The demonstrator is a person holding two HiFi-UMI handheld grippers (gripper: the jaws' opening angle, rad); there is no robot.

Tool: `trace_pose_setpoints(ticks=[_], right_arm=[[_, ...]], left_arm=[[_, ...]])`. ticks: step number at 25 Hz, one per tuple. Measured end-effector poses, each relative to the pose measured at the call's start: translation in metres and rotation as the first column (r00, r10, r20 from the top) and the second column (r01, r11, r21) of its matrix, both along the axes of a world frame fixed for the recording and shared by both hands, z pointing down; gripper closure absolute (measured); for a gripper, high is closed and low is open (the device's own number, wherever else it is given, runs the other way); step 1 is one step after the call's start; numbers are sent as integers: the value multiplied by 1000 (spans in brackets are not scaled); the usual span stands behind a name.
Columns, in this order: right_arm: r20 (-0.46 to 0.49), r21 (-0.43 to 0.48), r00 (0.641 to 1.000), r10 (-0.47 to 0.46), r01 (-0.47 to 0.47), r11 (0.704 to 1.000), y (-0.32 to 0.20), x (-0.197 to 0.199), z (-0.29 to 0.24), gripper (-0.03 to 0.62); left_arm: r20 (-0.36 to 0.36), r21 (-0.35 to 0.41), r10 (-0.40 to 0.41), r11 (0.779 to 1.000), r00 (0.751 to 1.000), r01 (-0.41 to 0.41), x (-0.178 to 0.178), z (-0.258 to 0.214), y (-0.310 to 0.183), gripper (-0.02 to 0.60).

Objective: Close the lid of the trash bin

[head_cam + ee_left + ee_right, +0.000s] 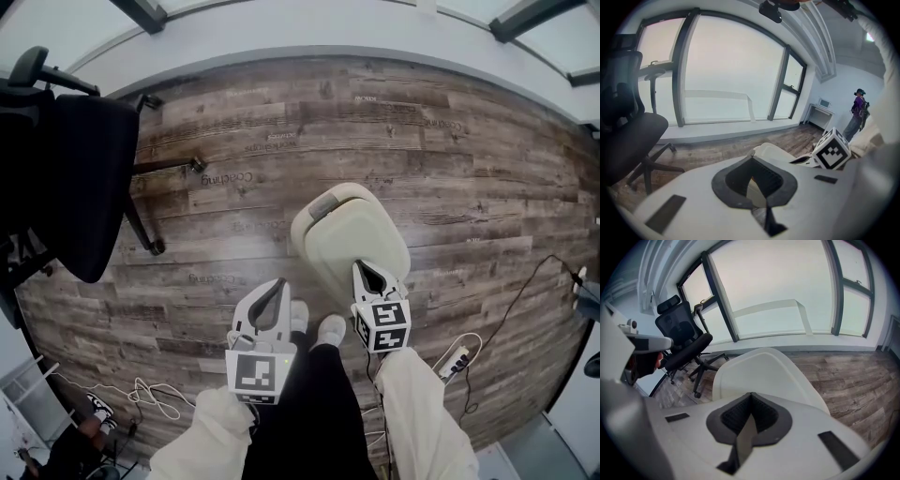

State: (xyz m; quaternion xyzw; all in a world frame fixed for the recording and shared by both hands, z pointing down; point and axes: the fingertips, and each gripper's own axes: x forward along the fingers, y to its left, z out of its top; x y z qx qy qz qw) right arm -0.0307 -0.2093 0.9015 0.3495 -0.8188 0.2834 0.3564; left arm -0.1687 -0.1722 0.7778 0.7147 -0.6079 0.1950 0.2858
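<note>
Closing step, judged to be ending: the lid (366, 246) is lying flat on the trash bin (309, 246), which is standing on the wood floor (450, 178) just ahead of the person's shoes (330, 328); the next move is calling only for a light confirming press. The bin's long axis is running away from the person, hinge end pointing outward. The right gripper (366, 270) is hovering at the lid's near edge, the left gripper (278, 286) beside it; both are showing jaws together, holding nothing.
</note>
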Motion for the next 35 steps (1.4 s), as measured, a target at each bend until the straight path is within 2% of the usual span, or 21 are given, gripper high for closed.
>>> trace_pose_setpoints(ticks=[35], right_arm=[[-49,-32,999,14,-15,999,-2,-4,19,571]], left_arm=[[-28,-29,-37,999,999,36,-21,14,14,574]])
